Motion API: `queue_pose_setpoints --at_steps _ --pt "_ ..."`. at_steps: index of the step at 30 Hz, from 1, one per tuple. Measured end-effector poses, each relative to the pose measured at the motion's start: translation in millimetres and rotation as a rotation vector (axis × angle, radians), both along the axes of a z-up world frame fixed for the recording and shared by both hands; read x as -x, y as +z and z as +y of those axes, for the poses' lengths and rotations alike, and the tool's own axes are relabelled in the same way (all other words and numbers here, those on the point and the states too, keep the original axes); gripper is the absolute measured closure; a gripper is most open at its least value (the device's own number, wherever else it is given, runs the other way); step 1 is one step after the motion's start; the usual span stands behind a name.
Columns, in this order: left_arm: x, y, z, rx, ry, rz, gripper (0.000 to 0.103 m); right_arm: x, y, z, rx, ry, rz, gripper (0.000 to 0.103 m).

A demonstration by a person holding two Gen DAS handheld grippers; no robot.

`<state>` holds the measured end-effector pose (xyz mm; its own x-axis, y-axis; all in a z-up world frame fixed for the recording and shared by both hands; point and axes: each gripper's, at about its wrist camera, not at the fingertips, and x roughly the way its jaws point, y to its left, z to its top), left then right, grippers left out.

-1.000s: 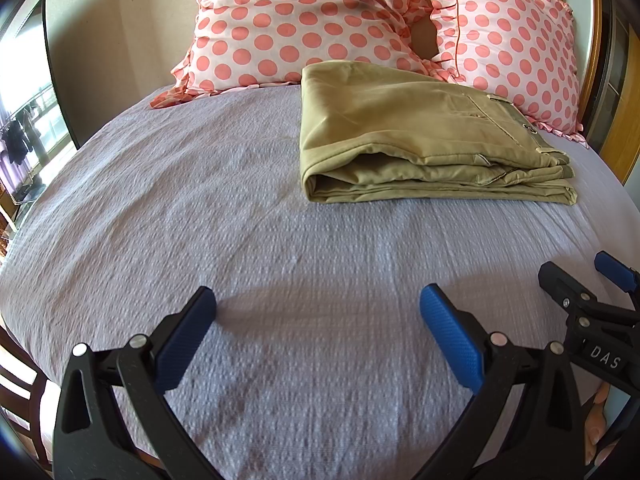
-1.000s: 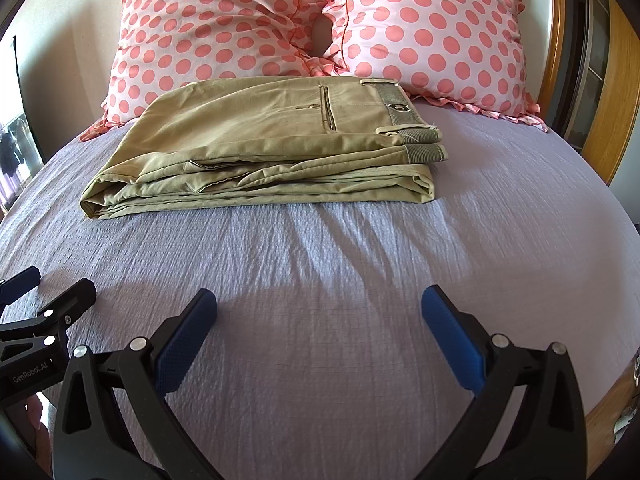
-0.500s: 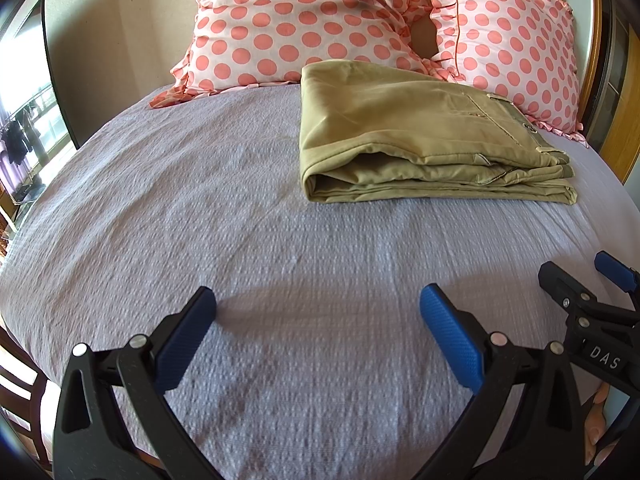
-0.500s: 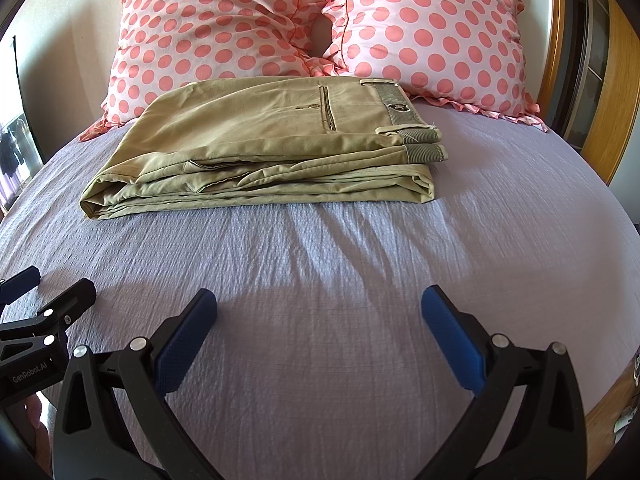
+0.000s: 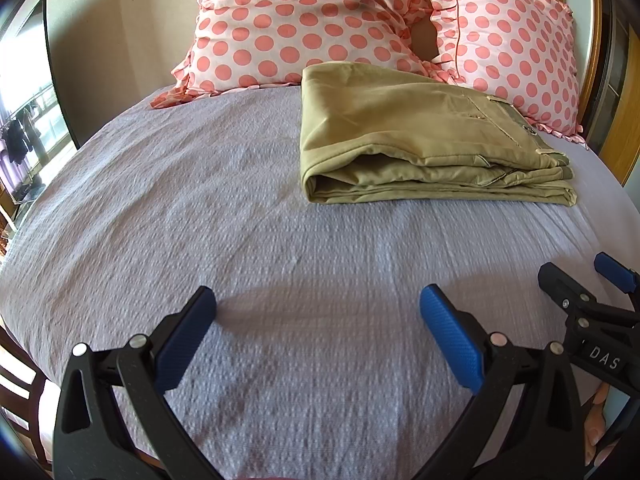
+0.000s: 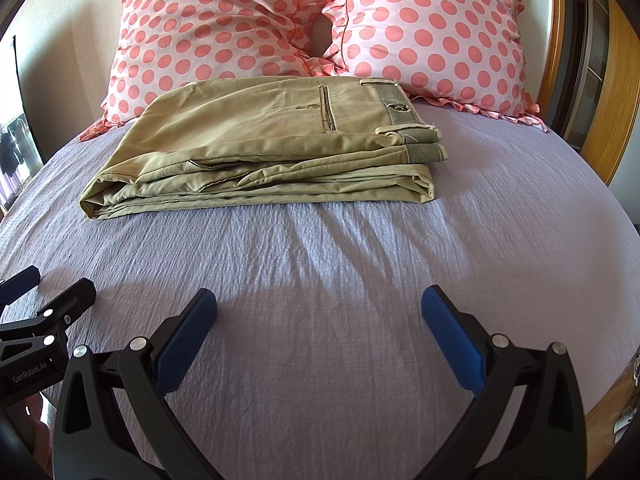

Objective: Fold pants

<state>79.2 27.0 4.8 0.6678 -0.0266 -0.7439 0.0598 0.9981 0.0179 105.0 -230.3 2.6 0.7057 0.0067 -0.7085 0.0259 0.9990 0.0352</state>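
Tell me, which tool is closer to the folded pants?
Right, only slightly. The right tool faces the pants almost head-on; the left tool sits beside it, the pants ahead and rightward.

Two polka-dot pillows at head of lilac bedspread.

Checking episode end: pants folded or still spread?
Folded. The khaki pants lie as a compact stack of layers on the bed, waistband on top, by the pillows.
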Motion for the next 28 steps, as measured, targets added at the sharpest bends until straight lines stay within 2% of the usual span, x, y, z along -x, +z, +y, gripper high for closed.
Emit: queue_pose_setpoints --at_steps 28 --pt "0.3 -0.8 0.9 0.000 -0.009 0.004 0.002 -0.1 -0.1 0.1 0.000 0.000 0.000 0.001"
